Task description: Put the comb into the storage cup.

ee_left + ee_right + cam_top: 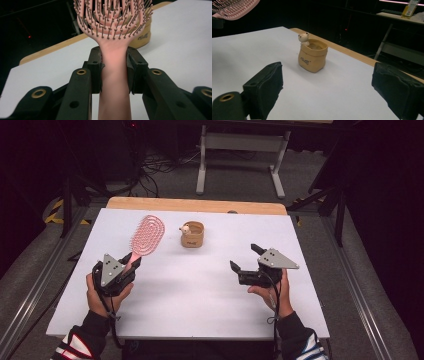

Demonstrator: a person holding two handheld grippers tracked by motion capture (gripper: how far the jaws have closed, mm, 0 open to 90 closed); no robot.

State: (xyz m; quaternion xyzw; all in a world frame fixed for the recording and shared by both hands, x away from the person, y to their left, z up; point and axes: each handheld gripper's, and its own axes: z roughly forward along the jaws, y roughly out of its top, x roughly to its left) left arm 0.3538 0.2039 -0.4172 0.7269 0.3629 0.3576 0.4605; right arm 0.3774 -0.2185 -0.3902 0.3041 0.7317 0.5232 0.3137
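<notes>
A pink hairbrush [146,235] with an oval vented head points away from me at the table's left. My left gripper [131,261] is shut on its handle [113,75], both black jaws pressing its sides, bristles facing the camera. A small tan sack-shaped pot [192,234] with a little bear figure on its rim [303,38] stands near the table's middle back. My right gripper [246,259] is open at the right, jaws wide apart with nothing between them, aimed toward the pot [313,58]. The brush head [234,8] shows at the top left of the right gripper view.
The white table top [200,285] lies over a wooden board whose far edge [195,205] shows. Beyond it stands a grey metal frame [240,155] on a dark floor with cables. Rails run along both sides of the table.
</notes>
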